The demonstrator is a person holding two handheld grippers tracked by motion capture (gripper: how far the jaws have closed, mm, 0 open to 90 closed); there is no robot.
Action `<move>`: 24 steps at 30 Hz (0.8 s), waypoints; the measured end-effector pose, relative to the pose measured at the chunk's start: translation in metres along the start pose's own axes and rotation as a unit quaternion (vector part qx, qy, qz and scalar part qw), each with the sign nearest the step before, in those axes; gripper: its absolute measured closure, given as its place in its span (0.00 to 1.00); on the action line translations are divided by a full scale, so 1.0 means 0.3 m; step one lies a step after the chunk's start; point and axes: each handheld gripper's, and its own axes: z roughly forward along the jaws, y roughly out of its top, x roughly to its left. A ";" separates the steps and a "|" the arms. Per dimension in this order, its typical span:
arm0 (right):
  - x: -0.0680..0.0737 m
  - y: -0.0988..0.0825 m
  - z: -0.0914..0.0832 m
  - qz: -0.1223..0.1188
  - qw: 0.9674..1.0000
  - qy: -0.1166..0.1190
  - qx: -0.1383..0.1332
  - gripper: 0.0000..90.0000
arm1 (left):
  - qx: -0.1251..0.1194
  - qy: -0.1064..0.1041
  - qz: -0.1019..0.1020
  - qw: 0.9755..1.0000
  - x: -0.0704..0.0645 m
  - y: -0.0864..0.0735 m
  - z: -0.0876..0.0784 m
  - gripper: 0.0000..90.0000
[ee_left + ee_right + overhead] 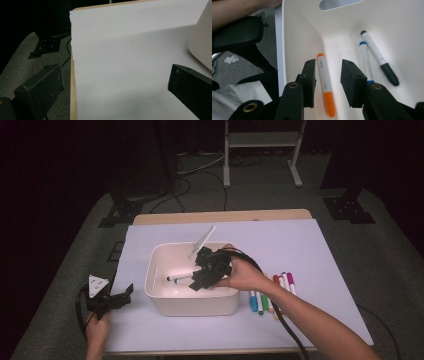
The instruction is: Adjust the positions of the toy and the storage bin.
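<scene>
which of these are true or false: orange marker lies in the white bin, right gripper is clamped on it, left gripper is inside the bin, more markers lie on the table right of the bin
1. An orange marker lies in the white bin. True.
2. The right gripper is clamped on it. False: the jaws stand apart, clear of the marker.
3. The left gripper is inside the bin. False: it sits over the table, left of the bin.
4. More markers lie on the table right of the bin. True.
</scene>
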 end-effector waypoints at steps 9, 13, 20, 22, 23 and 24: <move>-0.014 -0.081 -0.156 0.024 0.998 -0.028 -0.044 0.64 | 0.001 0.001 0.000 1.000 0.000 0.000 0.000 0.00; -0.022 -0.127 -0.213 0.029 0.997 -0.039 -0.060 0.62 | 0.001 0.001 0.001 1.000 0.000 0.000 0.000 0.00; -0.035 -0.237 -0.309 0.051 0.993 -0.066 -0.078 0.61 | -0.001 0.002 0.000 1.000 -0.001 0.000 0.000 0.00; -0.037 -0.272 -0.334 0.065 0.992 -0.072 -0.082 0.61 | 0.000 0.002 0.001 1.000 -0.001 0.000 0.000 0.00; -0.039 -0.291 -0.345 0.071 0.991 -0.075 -0.086 0.61 | -0.001 0.002 0.000 1.000 -0.001 0.000 0.000 0.00; -0.042 -0.310 -0.355 0.075 0.990 -0.079 -0.089 0.61 | -0.001 0.003 0.000 1.000 -0.001 0.000 0.000 0.00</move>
